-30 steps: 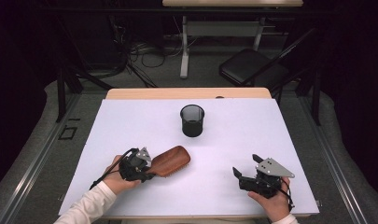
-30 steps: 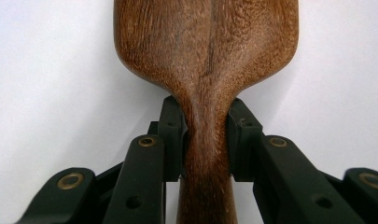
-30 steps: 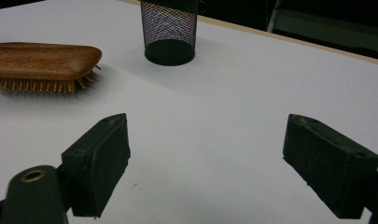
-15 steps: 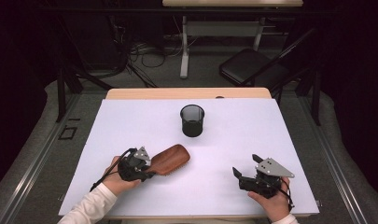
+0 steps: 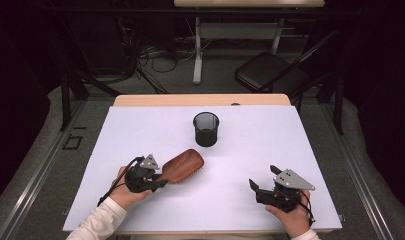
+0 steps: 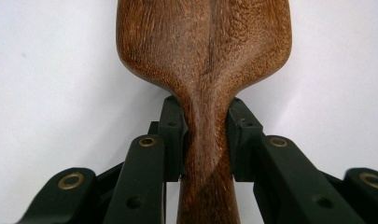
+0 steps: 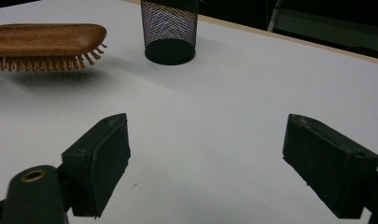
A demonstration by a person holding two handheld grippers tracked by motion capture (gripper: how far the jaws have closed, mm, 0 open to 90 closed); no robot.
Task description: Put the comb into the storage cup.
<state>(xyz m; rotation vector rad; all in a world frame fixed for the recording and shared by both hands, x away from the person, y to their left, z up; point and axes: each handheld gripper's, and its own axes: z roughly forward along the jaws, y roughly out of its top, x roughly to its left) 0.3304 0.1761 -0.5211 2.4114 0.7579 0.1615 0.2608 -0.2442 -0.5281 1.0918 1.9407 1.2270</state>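
Nothing has moved since before. One wooden hairbrush (image 5: 181,166) lies near one mesh cup (image 5: 206,129), its handle clamped in the left gripper (image 6: 205,135) jaws. Farther from the cup, the right gripper (image 7: 205,158) jaws gape wide, holding nothing.

In the left gripper view the brush (image 6: 203,60) runs off the top edge, so its far end is cut away, and its handle leaves by the bottom edge; its bristles face away, unseen. In the right gripper view the brush's handle end is cut by the left edge, and the cup (image 7: 170,29) beside the brush loses its rim at the top edge.
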